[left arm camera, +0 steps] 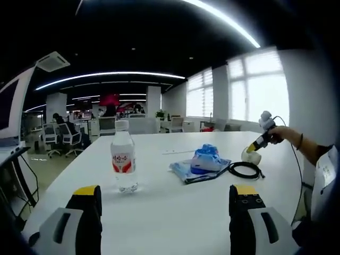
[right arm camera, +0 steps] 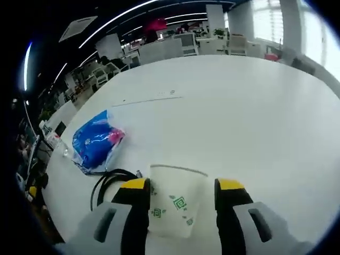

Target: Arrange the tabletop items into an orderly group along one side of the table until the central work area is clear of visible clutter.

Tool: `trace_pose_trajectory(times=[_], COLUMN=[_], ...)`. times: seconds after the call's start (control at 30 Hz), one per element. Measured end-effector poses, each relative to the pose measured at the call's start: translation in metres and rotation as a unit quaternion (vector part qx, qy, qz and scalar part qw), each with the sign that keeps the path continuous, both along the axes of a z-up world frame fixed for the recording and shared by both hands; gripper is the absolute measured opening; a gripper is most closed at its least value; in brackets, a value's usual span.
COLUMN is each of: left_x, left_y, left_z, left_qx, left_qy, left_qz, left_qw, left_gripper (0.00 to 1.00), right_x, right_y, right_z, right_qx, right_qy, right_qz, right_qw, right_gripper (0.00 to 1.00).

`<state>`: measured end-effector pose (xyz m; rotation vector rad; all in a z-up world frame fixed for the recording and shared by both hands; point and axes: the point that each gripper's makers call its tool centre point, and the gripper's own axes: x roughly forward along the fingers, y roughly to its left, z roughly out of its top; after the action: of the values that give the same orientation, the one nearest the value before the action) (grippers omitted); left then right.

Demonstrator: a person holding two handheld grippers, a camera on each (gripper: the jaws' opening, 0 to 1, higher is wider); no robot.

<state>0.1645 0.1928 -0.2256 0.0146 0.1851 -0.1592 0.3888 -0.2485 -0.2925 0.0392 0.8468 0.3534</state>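
In the right gripper view a white paper cup (right arm camera: 175, 204) with green marks sits between my right gripper's (right arm camera: 181, 186) yellow-tipped jaws, which are closed in on its sides. A blue plastic packet (right arm camera: 95, 141) and a coiled black cable (right arm camera: 109, 183) lie to the cup's left. The left gripper view has my left gripper (left arm camera: 164, 194) open low over the white table (left arm camera: 175, 223), nothing between its jaws. Ahead stand a clear water bottle (left arm camera: 123, 156), the blue packet (left arm camera: 204, 162), the cable (left arm camera: 244, 170) and the cup (left arm camera: 251, 155), with the right gripper (left arm camera: 256, 144) at it.
A person's hand and sleeve (left arm camera: 308, 151) hold the right gripper at the table's right side. A thin sheet or strip (right arm camera: 149, 98) lies flat beyond the packet. Office chairs (left arm camera: 64, 138) and desks stand past the far edge. Bare table (right arm camera: 249, 111) stretches beyond the cup.
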Motion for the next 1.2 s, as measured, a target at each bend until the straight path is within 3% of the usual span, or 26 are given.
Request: trace_pose_trajectory(times=[0.47,0.57,0.6,0.77,0.87,1.07,1.2], left_x=[0.0,0.0,0.0,0.0,0.0,-0.002,-0.004], left_y=[0.0,0.0,0.001,0.002,0.003,0.004,0.006], left_z=[-0.004,-0.004,-0.004,-0.004,-0.005,-0.007,-0.006], left_qx=[-0.007,-0.007,-0.008,-0.009,-0.01,-0.011,-0.01], left_qy=[0.003,0.003,0.003,0.002,0.003,0.004,0.004], left_qz=[-0.001,0.0,0.0,0.001,0.004,0.005,0.005], left_qw=[1.0,1.0,1.0,1.0,0.9999,0.9999,0.9999], left_gripper=[1.0,1.0,1.0,1.0,1.0,1.0,1.0], right_x=[-0.001,-0.005,-0.007,-0.007,-0.006,-0.02,-0.031], right_y=[-0.004,-0.003,-0.002,-0.006,-0.004,0.022,0.064], right_z=[-0.006,-0.008,-0.008,-0.002,0.007,0.026,0.05], right_qx=[-0.011,-0.014,-0.017,-0.007,0.007,0.036,0.066], right_qy=[0.01,0.009,0.01,0.004,-0.014,-0.049,-0.086], right_qz=[0.008,0.014,0.034,0.016,0.01,0.039,0.095], right_qw=[0.9999,0.9998,0.9992,0.9998,0.9998,0.9974,0.9895], right_gripper=[0.39,0.4,0.39,0.39,0.38,0.38,0.37])
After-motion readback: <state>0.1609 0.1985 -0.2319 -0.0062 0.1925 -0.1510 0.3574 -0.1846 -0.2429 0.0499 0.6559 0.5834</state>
